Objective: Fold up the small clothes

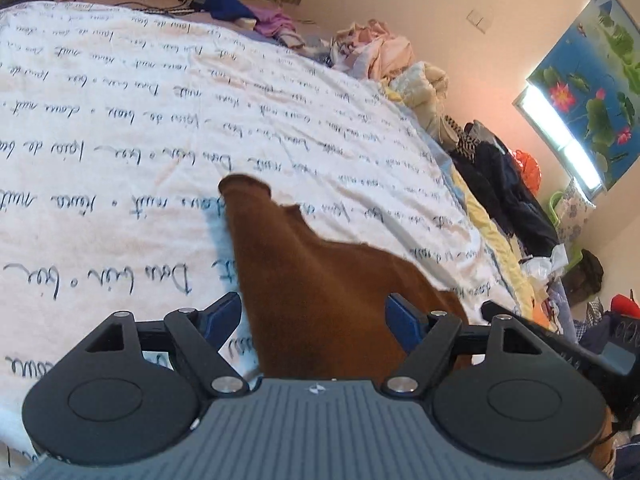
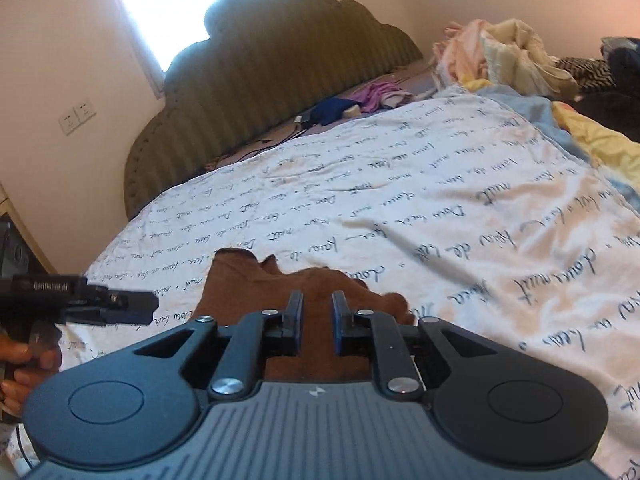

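A small brown garment (image 1: 320,280) lies on the white bedspread with blue script (image 1: 120,120), one sleeve stretched away from me. My left gripper (image 1: 314,316) is open wide, its blue-padded fingers on either side of the garment just above it. In the right wrist view the same brown garment (image 2: 280,280) lies under my right gripper (image 2: 316,316), whose jaws stand a narrow gap apart over the cloth, not clamped on it. The left gripper (image 2: 132,306) shows at the left edge there, held by a hand.
A green padded headboard (image 2: 260,80) stands at the bed's far end. Piles of clothes (image 1: 400,60) and dark garments (image 1: 500,184) line the bed's right side. Blue and purple clothes and cables (image 2: 352,104) lie near the headboard.
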